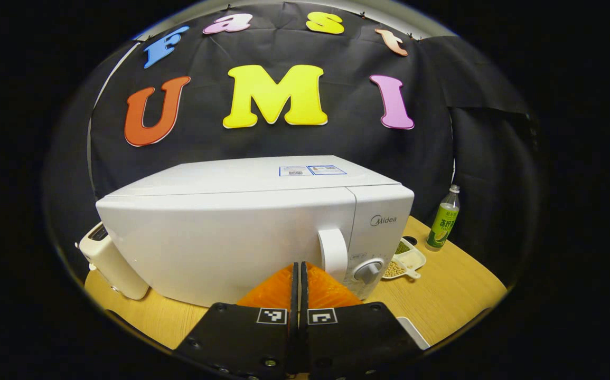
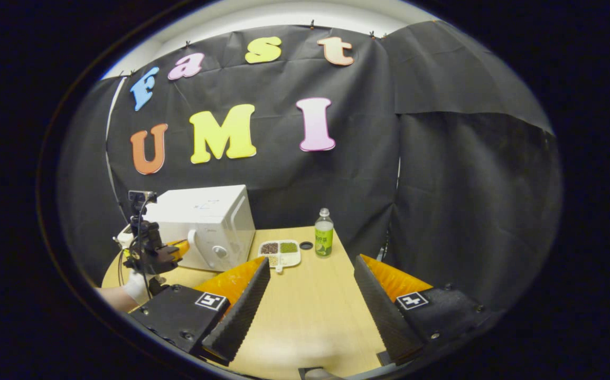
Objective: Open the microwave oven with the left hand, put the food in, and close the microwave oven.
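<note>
My left tool [image 1: 299,287] has its two fingers pressed together with nothing between them, pointing at the front of the microwave oven [image 1: 231,232], whose door is shut. The door handle [image 1: 333,253] stands just past my fingertips at about 1 o'clock, with the round dial [image 1: 369,271] beside it at 2 o'clock. My right tool [image 2: 310,295] is spread wide and holds nothing, hanging over bare tabletop [image 2: 310,316].

The food, as I judge it, is the divided tray of beans and grains [image 2: 280,252], which sits on the tabletop at 12 o'clock from my right tool, just right of the oven's front corner, with a green-labelled bottle [image 2: 324,233] and a small dark cap [image 2: 306,245] beside it at 1 o'clock.

What worries me first: with my left fingers closed I cannot take the handle, so I must spread them before going in, or I will only push against the door. The dial is near enough that a sloppy reach could knock it instead. When the door swings it may sweep toward my left tool, so I should leave it room. A tilted tray would spill its loose contents.

For room, the tabletop before my right tool is open right up to the tray. The bottle stands near the far edge and could tip if I reach wide. A white appliance [image 1: 112,261] crowds the oven's far side at 9 o'clock.
</note>
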A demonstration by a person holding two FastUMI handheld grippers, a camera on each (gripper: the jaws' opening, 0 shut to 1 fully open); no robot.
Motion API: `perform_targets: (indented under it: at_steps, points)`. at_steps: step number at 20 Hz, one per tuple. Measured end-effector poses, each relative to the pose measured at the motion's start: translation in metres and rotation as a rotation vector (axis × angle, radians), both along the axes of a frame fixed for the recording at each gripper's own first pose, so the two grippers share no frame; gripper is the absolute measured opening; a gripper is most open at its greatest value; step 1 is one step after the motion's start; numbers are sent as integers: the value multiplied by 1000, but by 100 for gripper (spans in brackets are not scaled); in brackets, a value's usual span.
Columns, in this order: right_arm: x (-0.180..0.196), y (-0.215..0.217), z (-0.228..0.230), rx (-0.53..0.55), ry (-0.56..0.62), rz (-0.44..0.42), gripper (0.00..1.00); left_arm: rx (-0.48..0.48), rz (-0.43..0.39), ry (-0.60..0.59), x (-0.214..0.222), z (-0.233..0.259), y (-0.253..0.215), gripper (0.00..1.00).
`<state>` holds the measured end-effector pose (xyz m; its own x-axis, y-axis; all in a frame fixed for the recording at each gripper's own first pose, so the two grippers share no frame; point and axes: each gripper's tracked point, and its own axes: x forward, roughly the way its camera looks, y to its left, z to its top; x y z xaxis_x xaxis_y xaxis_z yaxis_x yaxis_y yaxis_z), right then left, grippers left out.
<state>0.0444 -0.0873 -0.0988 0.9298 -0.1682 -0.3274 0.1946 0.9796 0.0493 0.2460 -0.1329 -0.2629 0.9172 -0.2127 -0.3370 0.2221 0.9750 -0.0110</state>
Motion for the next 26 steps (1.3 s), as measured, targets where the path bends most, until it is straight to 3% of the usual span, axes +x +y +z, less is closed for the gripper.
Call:
perform_targets:
  at_steps: [1, 2, 3, 4, 5, 6, 7, 8, 9, 10, 13, 14, 15, 16, 17, 18, 26]
  points:
    - [1, 2, 0, 2, -2, 8, 94, 6, 2, -6, -4, 4, 3, 0]
    - [3, 4, 1, 0, -4, 12, 100, 14, 11, -14, -9, 11, 8, 0]
    - [3, 6, 2, -1, -8, 19, 94, 18, 6, -29, -13, 20, 11, 0]
    - [4, 8, 3, -2, -12, 26, 94, 19, 4, -40, -14, 25, 12, 0]
    - [4, 11, 5, -3, -16, 33, 100, 25, 3, -47, -20, 31, 16, 32]
    - [5, 12, 6, -5, -22, 38, 100, 37, 21, -63, -26, 39, 21, 64]
    - [6, 15, 8, -6, -27, 47, 94, 44, 20, -82, -32, 51, 24, 96]
    - [6, 19, 10, -9, -32, 57, 100, 47, 10, -102, -39, 61, 23, 94]
    - [7, 24, 12, -11, -36, 70, 100, 54, 11, -116, -45, 69, 25, 94]
    - [7, 28, 14, -15, -43, 81, 94, 56, 10, -128, -51, 78, 27, 95]
    - [9, 36, 19, -19, -63, 109, 94, 51, 13, -153, -72, 99, 30, 96]
    - [9, 40, 22, -22, -69, 119, 100, 44, 11, -156, -80, 106, 31, 96]
    - [7, 42, 25, -25, -81, 129, 94, 41, 14, -156, -88, 113, 32, 97]
    - [6, 43, 26, -30, -88, 136, 100, 44, 20, -162, -97, 121, 36, 96]
    - [5, 44, 28, -36, -97, 142, 100, 43, 23, -168, -106, 128, 38, 96]
    - [4, 45, 31, -41, -108, 148, 94, 39, 29, -174, -115, 136, 41, 97]
    - [1, 46, 26, -33, -142, 149, 93, 17, 57, -200, -189, 191, 72, 96]
